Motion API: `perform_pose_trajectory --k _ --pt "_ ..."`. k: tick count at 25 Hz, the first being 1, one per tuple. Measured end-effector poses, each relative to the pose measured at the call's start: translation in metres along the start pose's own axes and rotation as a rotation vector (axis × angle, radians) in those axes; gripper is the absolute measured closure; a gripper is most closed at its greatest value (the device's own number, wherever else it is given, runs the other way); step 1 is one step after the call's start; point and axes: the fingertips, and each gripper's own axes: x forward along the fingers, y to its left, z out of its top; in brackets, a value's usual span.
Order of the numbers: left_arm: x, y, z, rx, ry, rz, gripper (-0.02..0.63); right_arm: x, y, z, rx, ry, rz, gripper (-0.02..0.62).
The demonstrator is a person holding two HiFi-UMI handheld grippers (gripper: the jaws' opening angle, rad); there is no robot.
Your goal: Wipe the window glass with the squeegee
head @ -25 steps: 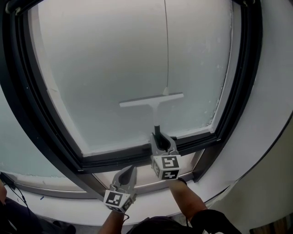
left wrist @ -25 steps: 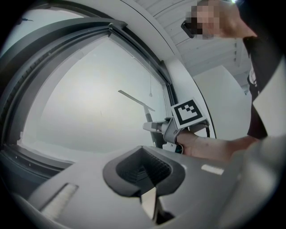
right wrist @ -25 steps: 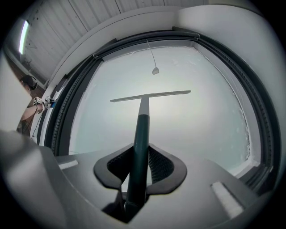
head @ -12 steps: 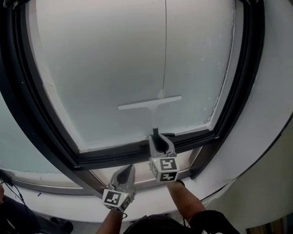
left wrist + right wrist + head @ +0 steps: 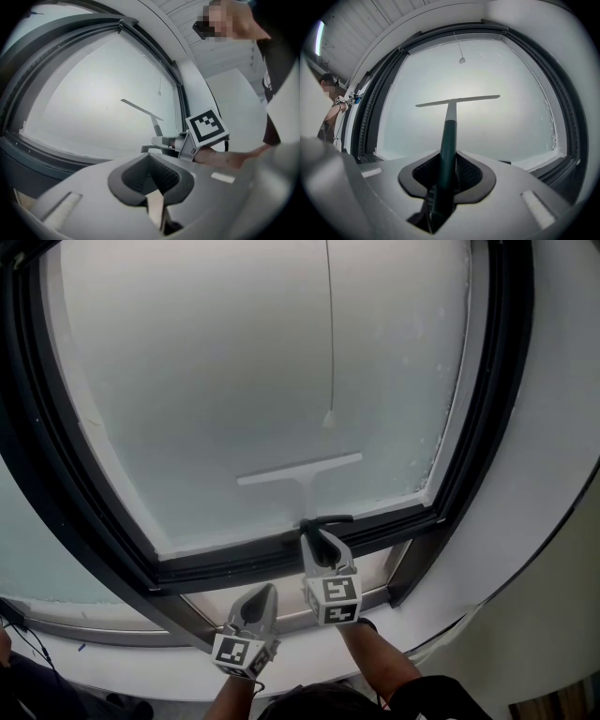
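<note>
Squeegee (image 5: pixel 300 468) lower on window glass (image 5: pixel 216 381), handle pinched in right hand-held gripper (image 5: pixel 316 532), blade ahead

The right gripper (image 5: pixel 319 538) reaches forward and up, its jaws clamped on the squeegee (image 5: pixel 302 472) handle, with the right forearm (image 5: pixel 382 660) stretched out behind it. The left gripper (image 5: pixel 265 591) sits lower and to the left, pointing forward, jaws together with nothing between them.

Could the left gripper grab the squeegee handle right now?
Probably not yet: the left gripper is shut, and the right gripper already clamps the squeegee by its handle, leaving little bare shaft.
</note>
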Motion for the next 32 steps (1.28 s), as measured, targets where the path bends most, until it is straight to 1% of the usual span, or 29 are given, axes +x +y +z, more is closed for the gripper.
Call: perform_pose_trajectory --k 5,12,20,22,26,29,32 --pt "0.003 -0.002 -0.002 0.007 0.007 -0.003 0.607 -0.004 -0.002 -0.004 0.01 0.007 -0.003 0.506" --pt "0.001 0.007 0.0 0.01 0.003 0.025 0.607 -0.007 -0.001 -0.022 0.032 0.037 0.001 0.506" --pt "-0.005 0.016 -0.008 0.002 0.018 0.061 0.607 -0.01 -0.003 -0.041 0.045 0.067 0.007 0.506" --pt "-0.006 0.016 -0.01 -0.005 0.022 0.066 0.607 -0.013 -0.001 -0.045 0.064 0.08 0.004 0.506" --pt "-0.005 0.015 -0.017 -0.012 0.035 0.067 0.607 -0.018 0.004 -0.056 0.094 0.11 0.013 0.506" --pt "-0.005 0.013 -0.021 -0.017 0.042 0.066 0.607 -0.019 0.01 -0.056 0.113 0.118 0.028 0.506" --pt "-0.005 0.014 -0.023 -0.018 0.049 0.066 0.607 -0.02 0.007 -0.062 0.108 0.128 0.021 0.506"
